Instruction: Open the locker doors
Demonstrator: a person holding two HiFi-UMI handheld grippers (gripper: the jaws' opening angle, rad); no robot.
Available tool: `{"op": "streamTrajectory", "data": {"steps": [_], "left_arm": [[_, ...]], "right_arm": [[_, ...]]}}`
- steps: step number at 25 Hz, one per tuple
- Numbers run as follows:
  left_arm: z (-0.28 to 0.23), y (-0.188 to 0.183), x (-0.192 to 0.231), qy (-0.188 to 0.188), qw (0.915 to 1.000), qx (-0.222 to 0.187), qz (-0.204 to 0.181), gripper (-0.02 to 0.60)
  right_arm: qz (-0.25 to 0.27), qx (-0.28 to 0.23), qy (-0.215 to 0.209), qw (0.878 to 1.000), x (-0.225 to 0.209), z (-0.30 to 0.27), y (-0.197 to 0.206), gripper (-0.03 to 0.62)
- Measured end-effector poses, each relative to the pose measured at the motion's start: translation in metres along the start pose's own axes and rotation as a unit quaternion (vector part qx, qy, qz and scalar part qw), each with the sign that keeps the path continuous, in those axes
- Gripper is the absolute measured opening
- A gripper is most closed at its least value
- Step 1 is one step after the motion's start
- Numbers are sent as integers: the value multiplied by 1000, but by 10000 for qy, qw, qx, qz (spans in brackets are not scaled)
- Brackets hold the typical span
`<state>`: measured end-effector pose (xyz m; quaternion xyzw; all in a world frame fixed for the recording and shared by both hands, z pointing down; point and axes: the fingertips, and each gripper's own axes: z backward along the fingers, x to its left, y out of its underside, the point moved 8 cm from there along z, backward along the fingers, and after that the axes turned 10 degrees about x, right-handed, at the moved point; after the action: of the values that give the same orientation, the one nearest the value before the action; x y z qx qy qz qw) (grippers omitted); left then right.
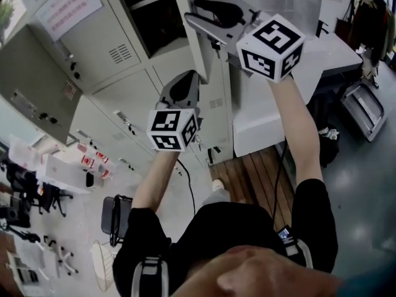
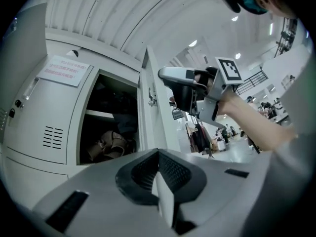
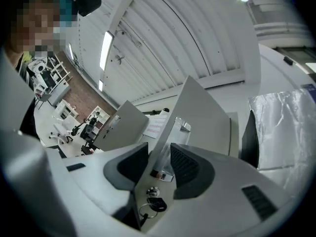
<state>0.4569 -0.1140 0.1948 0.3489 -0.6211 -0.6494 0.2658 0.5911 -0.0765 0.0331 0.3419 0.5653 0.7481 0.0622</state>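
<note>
Head view: a person faces a bank of grey lockers [image 1: 111, 60] with both arms raised. The right gripper [image 1: 195, 15] reaches highest, its fingers at the edge of an upper door [image 1: 189, 36] that stands open beside a dark compartment [image 1: 148, 11]. The left gripper [image 1: 185, 82] is lower and just left of that door, apart from it. Further left, another door [image 1: 31, 79] stands swung out. A white table [image 1: 334, 54] lies to the right.

Left gripper view: the left gripper [image 2: 159, 162] has its fingers pressed together with nothing between them. Ahead, the open door [image 2: 148, 102] shows edge-on, with the compartment [image 2: 113, 117] to its left; a shelf and a tan item [image 2: 109, 144] sit inside. The right gripper [image 2: 170, 88] is at the door's far side, by its lock. A paper label [image 2: 63, 70] is stuck on the closed neighbouring door.

Right gripper view: the right gripper [image 3: 158, 154] pinches the door [image 3: 202, 112] at its free edge, one dark pad on each face, near a chrome pull [image 3: 163, 174]. Just below, a key [image 3: 157, 204] on a ring sits in the lock. The other open door [image 3: 121, 127] shows beyond, to the left.
</note>
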Motion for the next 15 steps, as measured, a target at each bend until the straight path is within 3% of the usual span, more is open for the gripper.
{"op": "streamTrajectory", "data": {"steps": [8,15], "left_arm": [[-20,-10,-46,697,9974,-110,-155,11],[-46,-11,-80,1204,9925,7,-225,11]], "right_arm": [[-81,40,524,9986,-8,50,8,87],[-267,158,955,9949,-27,86,16,78]]}}
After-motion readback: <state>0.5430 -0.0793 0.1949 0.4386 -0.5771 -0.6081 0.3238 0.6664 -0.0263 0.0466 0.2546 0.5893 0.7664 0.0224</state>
